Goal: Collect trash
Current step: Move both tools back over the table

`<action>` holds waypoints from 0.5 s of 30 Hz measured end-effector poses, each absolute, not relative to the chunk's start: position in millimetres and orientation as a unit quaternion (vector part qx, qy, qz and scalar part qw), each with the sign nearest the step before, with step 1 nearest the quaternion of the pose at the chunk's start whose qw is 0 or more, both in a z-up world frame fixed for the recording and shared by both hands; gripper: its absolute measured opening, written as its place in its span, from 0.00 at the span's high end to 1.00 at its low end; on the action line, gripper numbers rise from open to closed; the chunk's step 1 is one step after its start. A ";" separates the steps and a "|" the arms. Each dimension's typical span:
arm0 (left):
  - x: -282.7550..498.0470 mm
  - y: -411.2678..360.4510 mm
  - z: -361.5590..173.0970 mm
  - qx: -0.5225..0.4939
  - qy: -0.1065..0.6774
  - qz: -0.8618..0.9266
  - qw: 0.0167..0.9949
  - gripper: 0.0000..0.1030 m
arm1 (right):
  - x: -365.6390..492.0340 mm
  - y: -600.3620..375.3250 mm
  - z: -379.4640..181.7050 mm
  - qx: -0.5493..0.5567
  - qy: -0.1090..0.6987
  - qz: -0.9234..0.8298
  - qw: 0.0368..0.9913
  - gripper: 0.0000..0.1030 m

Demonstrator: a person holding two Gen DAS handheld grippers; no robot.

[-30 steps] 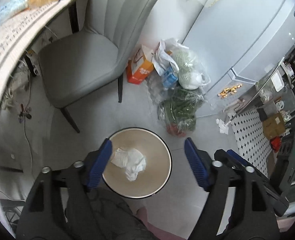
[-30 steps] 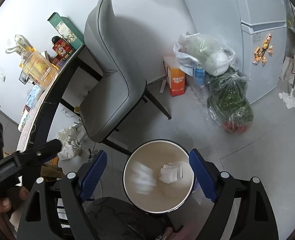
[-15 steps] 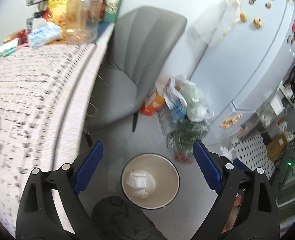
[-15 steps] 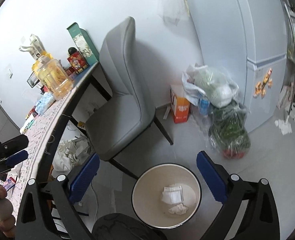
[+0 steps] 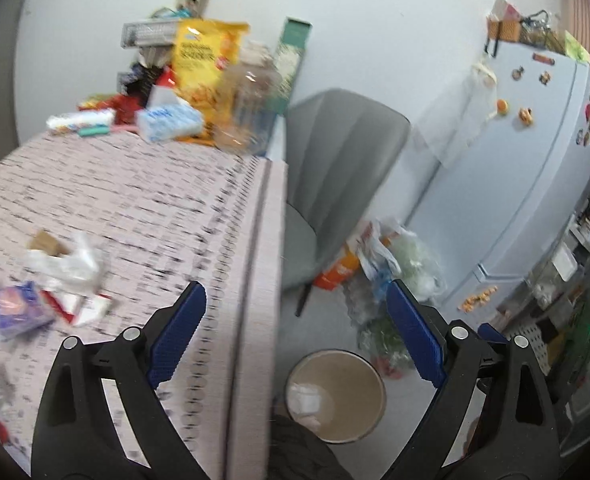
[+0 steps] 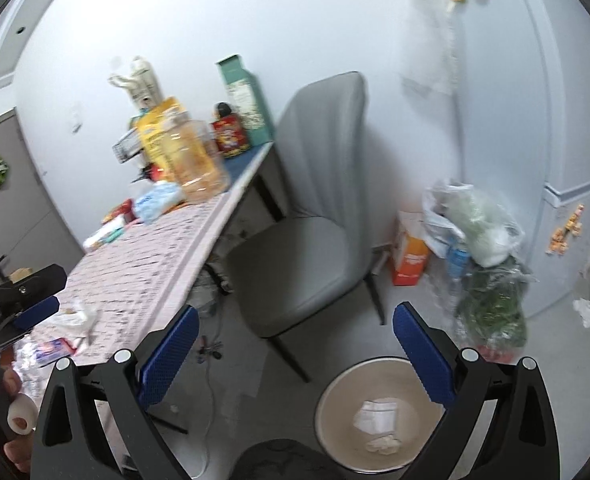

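The round beige bin (image 5: 359,380) stands on the floor beside the table, with white paper scraps (image 5: 305,394) inside. In the right wrist view the bin (image 6: 341,396) holds a flat white paper (image 6: 377,414) and a crumpled wad (image 6: 383,444). My left gripper (image 5: 295,292) is open and empty, above the table edge. Left of it on the cloth lie a crumpled white wrapper (image 5: 65,264), a blue packet (image 5: 15,310) and a red-white packet (image 5: 79,306). My right gripper (image 6: 295,312) is open and empty, high over the floor, with the bin below its right finger.
A grey chair (image 6: 295,248) stands at the table (image 5: 155,208). Bottles, snack bags and boxes (image 5: 203,64) crowd the table's far end. Plastic bags (image 6: 475,228) and an orange box (image 6: 411,256) sit on the floor by the fridge (image 5: 527,168). Cables (image 6: 209,350) lie under the table.
Both grippers rose and tilted up away from the bin, which is now smaller and lower in view. The tabletop with its trash came into the left view. Both jaws opened wider.
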State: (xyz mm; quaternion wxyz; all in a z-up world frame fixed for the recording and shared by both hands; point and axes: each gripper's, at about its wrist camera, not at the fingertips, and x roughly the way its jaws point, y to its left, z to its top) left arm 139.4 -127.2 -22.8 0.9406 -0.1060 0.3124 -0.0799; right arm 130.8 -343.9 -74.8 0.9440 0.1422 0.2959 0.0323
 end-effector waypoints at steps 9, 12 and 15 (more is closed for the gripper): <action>105.3 -59.7 -14.5 -0.132 0.293 -0.021 0.947 0.06 | 123.8 -270.8 -50.3 0.104 0.280 0.086 0.951 0.07; 92.6 -37.5 -14.9 -0.142 0.285 0.012 0.948 0.06 | 120.8 -248.4 -47.0 0.091 0.274 0.101 0.952 0.07; 78.3 -16.2 -14.2 -0.139 0.278 0.046 0.949 0.06 | 117.9 -226.3 -44.4 0.077 0.275 0.125 0.950 0.07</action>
